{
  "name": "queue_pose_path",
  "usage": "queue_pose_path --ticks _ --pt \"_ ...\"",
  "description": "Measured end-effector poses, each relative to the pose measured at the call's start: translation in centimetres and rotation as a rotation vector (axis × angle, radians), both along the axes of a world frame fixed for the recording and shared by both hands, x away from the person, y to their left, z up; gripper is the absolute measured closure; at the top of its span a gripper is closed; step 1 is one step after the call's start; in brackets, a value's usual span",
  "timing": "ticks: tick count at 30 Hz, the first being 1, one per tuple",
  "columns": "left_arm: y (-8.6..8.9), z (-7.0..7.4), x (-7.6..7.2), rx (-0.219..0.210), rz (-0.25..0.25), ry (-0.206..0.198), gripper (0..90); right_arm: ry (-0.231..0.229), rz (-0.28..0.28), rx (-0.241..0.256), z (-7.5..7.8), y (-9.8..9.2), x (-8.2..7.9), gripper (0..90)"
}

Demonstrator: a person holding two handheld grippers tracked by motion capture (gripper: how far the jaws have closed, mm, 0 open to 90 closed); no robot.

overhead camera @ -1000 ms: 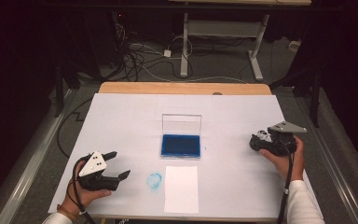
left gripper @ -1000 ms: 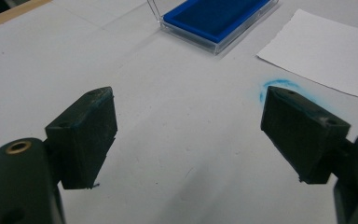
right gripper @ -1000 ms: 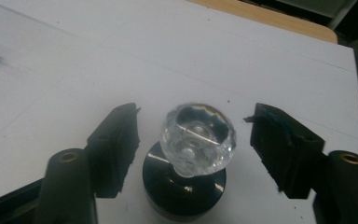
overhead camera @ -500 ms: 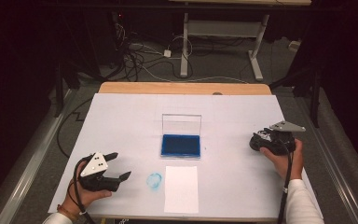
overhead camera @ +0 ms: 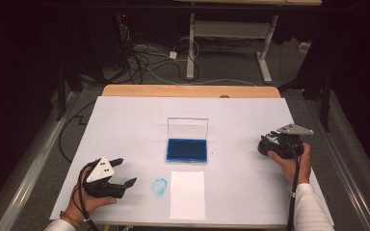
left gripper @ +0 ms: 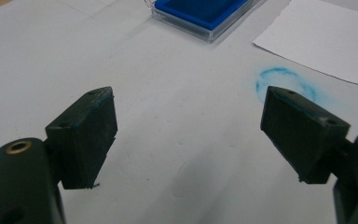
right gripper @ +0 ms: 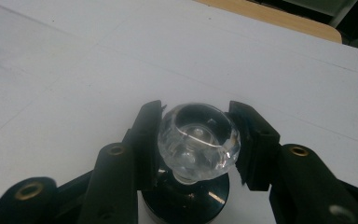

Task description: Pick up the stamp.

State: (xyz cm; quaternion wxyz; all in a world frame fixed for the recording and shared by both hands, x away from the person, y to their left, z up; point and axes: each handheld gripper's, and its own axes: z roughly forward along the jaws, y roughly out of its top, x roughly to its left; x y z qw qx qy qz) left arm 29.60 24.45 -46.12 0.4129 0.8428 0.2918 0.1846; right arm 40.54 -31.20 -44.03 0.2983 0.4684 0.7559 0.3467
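**Stamp gripped at right edge, pad open at centre**

Right gripper is closed on a stamp: both jaws press the clear faceted knob, and a dark round base is seen below it. In the high view the right gripper is held near the table's right edge, well apart from the ink pad. Whether the base rests on the table or is lifted clear cannot be told.

Left gripper is open and empty, jaws wide apart, low over bare table. In the high view it is seen at the front left, just beside a blue ring mark.

Pad is open at the table's centre, clear lid stood upright behind it. A paper sheet lies just in front of the pad, the ring mark beside its left edge.

Risks, as judged:
- Knob is smooth and rounded; slip or rotation between the jaws is likely if the grip is eased or the stamp is pressed off-axis.
- Upright lid could be struck on approach to the pad, and the pad shoved or tipped.
- Paper is loose and unheld; it could be dragged or lifted with the stamp, smearing the print.
- A stray print on the table, like the ring already there, could be repeated if the stamp is set down short of the sheet.
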Motion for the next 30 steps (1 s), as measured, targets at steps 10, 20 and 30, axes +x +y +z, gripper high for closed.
queue_pose_path --ticks 10,20,30 --pt "0.0 0.1 -0.1 -0.023 0.000 -0.003 19.5 -0.016 0.006 0.003 0.5 -0.1 -0.5 57.5" --pt "-0.1 0.1 -0.1 -0.025 0.025 -0.006 19.5 -0.090 0.080 0.074 3.2 1.3 -2.0 57.6" --pt "0.0 0.2 -0.1 0.013 0.006 -0.011 19.4 -0.149 0.184 0.106 5.5 3.9 -3.7 57.6"
